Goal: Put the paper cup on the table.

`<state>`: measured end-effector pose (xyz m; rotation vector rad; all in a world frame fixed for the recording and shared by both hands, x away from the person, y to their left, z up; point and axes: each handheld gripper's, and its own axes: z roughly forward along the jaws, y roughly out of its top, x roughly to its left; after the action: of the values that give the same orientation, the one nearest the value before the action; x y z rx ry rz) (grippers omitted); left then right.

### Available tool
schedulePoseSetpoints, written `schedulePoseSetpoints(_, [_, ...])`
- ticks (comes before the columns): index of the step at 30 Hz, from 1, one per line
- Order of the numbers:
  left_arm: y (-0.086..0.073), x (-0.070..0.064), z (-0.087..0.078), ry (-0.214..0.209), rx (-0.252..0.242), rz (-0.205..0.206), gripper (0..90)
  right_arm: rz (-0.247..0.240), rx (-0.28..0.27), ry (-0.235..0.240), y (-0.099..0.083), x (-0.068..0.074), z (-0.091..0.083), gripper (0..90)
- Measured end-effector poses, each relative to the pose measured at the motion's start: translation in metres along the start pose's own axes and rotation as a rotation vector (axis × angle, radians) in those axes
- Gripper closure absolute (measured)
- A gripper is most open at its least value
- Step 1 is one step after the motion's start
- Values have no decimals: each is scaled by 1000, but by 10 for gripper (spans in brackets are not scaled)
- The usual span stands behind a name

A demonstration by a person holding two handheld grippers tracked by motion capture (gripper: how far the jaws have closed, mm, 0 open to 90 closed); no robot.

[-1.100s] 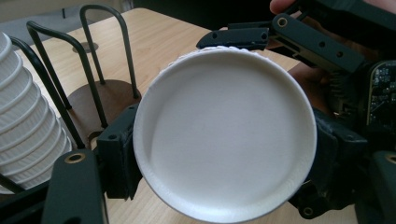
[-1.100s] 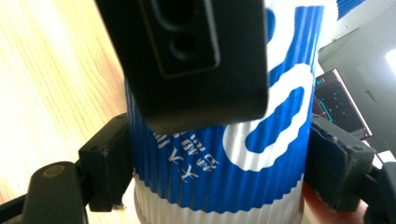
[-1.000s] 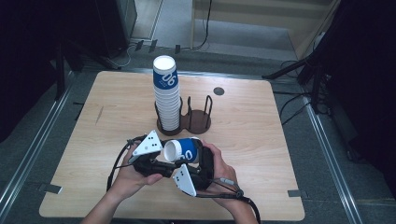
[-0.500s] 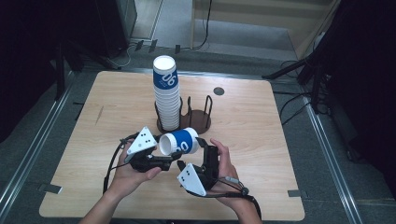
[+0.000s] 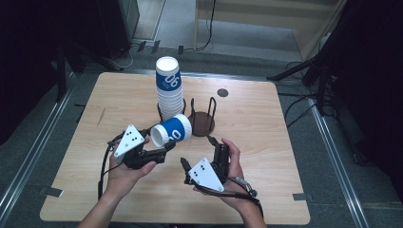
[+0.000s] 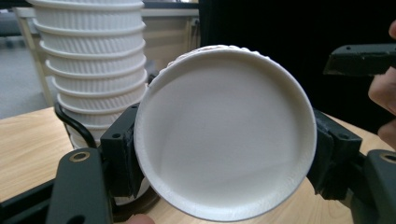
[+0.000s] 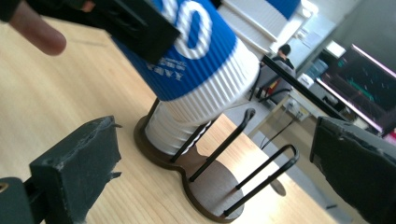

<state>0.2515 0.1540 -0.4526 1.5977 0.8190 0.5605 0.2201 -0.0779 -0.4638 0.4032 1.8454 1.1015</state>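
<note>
A blue-and-white ribbed paper cup (image 5: 172, 131) lies sideways in the air in front of a tall stack of the same cups (image 5: 168, 92). My left gripper (image 5: 167, 140) is shut on the cup (image 6: 224, 140), a jaw on either side, and the cup's closed white end faces its camera. My right gripper (image 5: 197, 152) is held open below and to the right of the cup, touching nothing. In the right gripper view its own jaws (image 7: 219, 172) stand wide apart, with the cup (image 7: 196, 51) above them.
The stack stands in one ring of a dark wire double cup holder (image 5: 202, 122) at the table's middle; the other ring (image 7: 219, 196) is bare. A small dark disc (image 5: 222, 92) lies behind it. Cables trail toward the near edge of the wooden table (image 5: 285, 156).
My left gripper has lifted the cup up and away toward the stack. The right gripper has come off the cup and now sits apart from it, open.
</note>
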Motion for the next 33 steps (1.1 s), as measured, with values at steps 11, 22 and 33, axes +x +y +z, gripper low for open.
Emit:
schedulePoseSetpoints(11, [-3, -1, 2, 4, -48, -12, 274, 265, 2, -1, 1, -13, -4, 43])
schedulePoseSetpoints(22, [-5, -2, 3, -13, -84, -29, 274, 436, 57, -22, -1, -20, -3, 19])
schedulePoseSetpoints(33, [-7, -5, 5, -35, -96, -56, 274, 690, 91, -69, 0, -31, -7, 14])
